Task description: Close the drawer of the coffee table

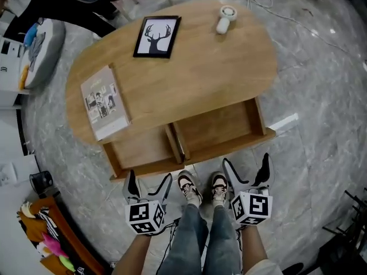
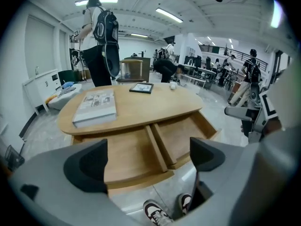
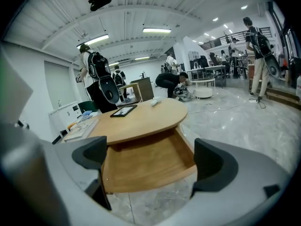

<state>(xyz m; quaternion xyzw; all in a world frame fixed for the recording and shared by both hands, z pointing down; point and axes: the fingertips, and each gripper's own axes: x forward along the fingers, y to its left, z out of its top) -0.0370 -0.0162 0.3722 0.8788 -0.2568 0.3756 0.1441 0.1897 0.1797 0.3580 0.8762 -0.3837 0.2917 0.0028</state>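
Observation:
An oval wooden coffee table (image 1: 195, 73) has two drawers pulled out side by side toward me: the left drawer (image 1: 143, 150) and the right drawer (image 1: 221, 128), both with nothing inside. My left gripper (image 1: 148, 183) hangs open just in front of the left drawer's front edge, not touching it. My right gripper (image 1: 248, 166) is open too, just short of the right drawer's front. The left gripper view looks over both drawers (image 2: 155, 147); the right gripper view faces the right drawer (image 3: 146, 164).
On the tabletop lie a book (image 1: 104, 102), a framed deer picture (image 1: 156, 36) and a small white device (image 1: 225, 18). My shoes (image 1: 200, 189) stand between the grippers. A cushion (image 1: 40, 50) sits far left, a toy shelf (image 1: 49, 239) near left. People stand beyond the table (image 2: 101, 41).

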